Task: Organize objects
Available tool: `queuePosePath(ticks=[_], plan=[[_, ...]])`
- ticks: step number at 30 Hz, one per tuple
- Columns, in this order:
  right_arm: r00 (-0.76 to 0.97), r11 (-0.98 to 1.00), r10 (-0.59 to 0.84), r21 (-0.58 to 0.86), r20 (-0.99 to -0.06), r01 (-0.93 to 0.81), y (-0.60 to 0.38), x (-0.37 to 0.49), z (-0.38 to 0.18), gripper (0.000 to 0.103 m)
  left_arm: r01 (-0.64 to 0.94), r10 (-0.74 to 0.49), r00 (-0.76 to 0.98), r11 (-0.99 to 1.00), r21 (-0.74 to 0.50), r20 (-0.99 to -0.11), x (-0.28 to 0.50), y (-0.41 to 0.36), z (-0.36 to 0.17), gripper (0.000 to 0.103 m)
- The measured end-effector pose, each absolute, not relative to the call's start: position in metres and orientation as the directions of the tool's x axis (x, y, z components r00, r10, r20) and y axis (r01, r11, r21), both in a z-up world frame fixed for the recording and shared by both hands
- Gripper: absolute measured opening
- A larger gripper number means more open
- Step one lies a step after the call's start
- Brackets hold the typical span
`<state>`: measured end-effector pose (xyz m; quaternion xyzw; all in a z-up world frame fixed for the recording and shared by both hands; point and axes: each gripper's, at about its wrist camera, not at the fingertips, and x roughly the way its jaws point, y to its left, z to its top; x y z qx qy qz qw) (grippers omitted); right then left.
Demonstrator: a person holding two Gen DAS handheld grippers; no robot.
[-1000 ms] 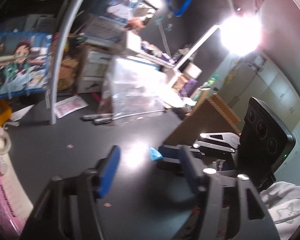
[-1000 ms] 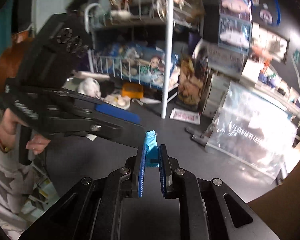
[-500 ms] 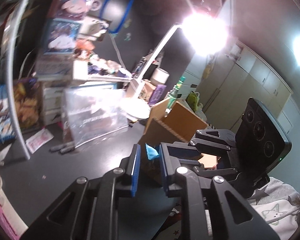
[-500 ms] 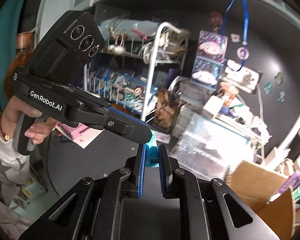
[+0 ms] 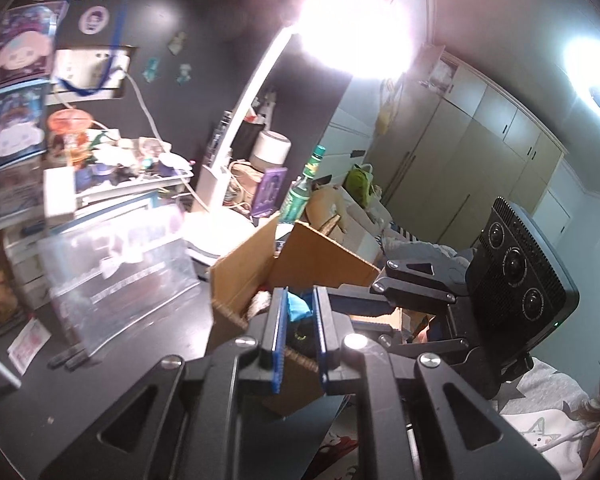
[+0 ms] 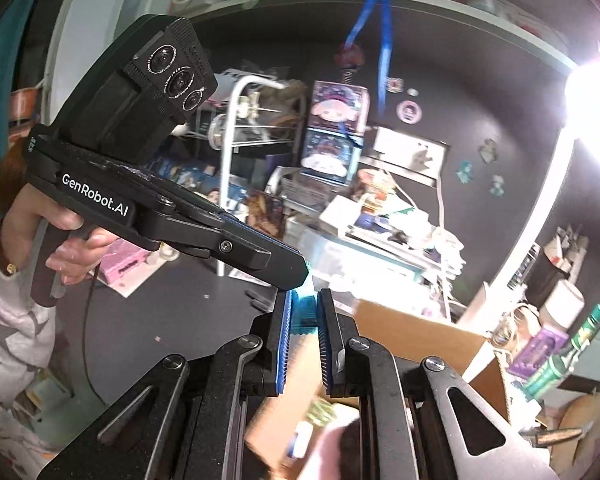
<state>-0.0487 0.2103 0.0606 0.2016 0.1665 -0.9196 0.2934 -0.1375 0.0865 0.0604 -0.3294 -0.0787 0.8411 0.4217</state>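
- Carrying a small blue piece toward the cardboard box is the step in hand, as judged from how things lie; the box serves as landmark throughout.
- Your right gripper is clamped narrow on the piece, its pads pressing both faces. The piece sits above the box's near wall, not yet inside.
- Your left gripper is also drawn narrow. In the right view its tip meets the top of the same piece; in the left view blue shows between its pads. It appears to pinch the piece too, though the exact contact is hard to read.
- The box stands open, flaps up, at the edge of the dark desk. Loose items already lie inside; they are too blurred to name.
- A clear plastic case stands on the desk just beside the box, to its left in the left view. A green bottle stands behind the box.
- Next move, in my judgement: bring the piece over the box opening, clear of the raised flaps, then release with both grippers.
- Risk noted: if one gripper lets go late, the piece may swing or catch on a flap. Open them together, or free your left first.
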Motion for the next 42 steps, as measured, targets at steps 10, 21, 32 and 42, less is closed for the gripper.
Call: queuePosePath(ticks=[10,21,32,42], plan=[[-0.701,-0.798,-0.443,-0.11,-0.559,0.592,0.257,-0.076,0.041,0.008,-0.64,0.735,-0.362,-0.643,-0.42,-0.574,-0.169,0.139,0.036,0.011],[-0.646,-0.792,-0.414,-0.096,-0.641,0.603,0.263,-0.088,0.027,0.028,-0.628,0.616,-0.436,-0.73,-0.269,-0.656,-0.163,0.156,0.029,0.073],[-0.698,-0.809,-0.39,-0.138,-0.6,0.571,0.27,-0.079,0.035,0.059,-0.493,0.415,-0.654,-0.868,-0.06,-0.633,-0.122,0.151,0.033,0.099],[-0.721,-0.812,-0.483,-0.056,-0.497,0.582,0.282,-0.068,0.046,0.08,-0.187,0.14,-0.852,-0.981,0.042,-0.505,-0.07,0.137,0.038,0.099]])
